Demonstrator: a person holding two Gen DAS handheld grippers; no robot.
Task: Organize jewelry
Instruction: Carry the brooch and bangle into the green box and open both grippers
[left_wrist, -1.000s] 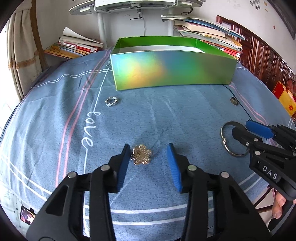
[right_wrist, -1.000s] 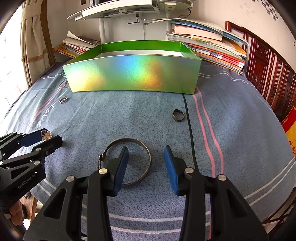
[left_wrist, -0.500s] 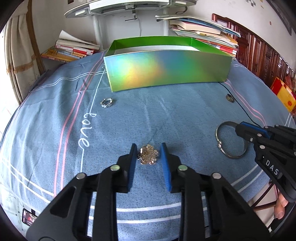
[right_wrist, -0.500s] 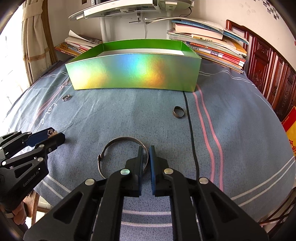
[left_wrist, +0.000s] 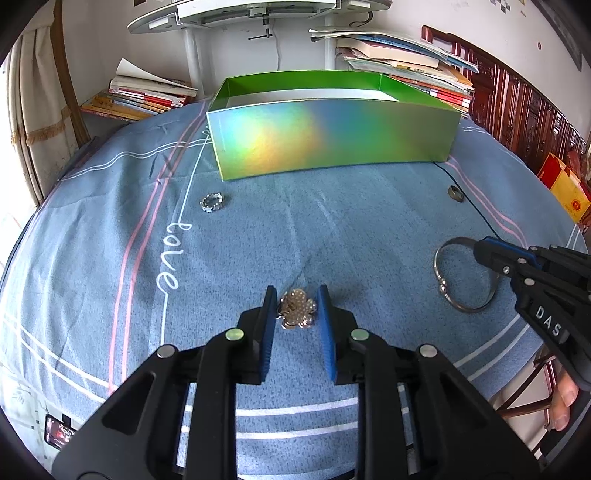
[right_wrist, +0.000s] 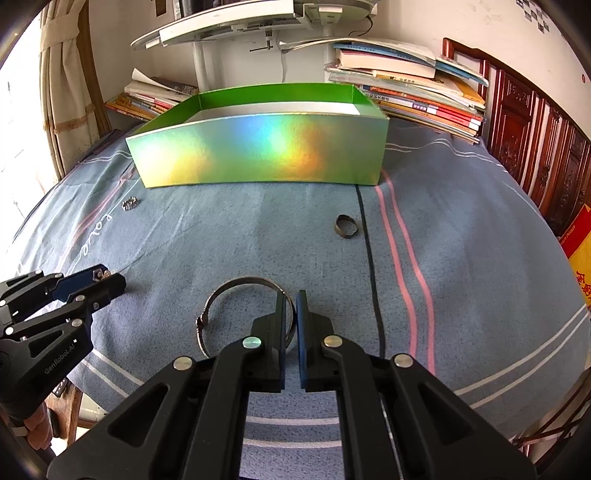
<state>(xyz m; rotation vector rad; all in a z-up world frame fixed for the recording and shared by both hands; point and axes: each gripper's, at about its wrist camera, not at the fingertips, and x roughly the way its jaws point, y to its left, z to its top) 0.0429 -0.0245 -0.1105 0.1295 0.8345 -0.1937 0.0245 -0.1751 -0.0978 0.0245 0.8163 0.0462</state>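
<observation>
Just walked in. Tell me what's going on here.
A person is tidying jewelry off a blue bedspread with two handheld grippers. The left gripper is shut on a flower brooch; the right gripper is shut on the rim of a silver bangle. Both pieces are still down at the cloth. A sparkly ring and a dark ring lie loose before the open green box.

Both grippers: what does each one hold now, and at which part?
The left gripper clamps the flower brooch by its two sides. The right gripper pinches the bangle at its right rim.
</observation>
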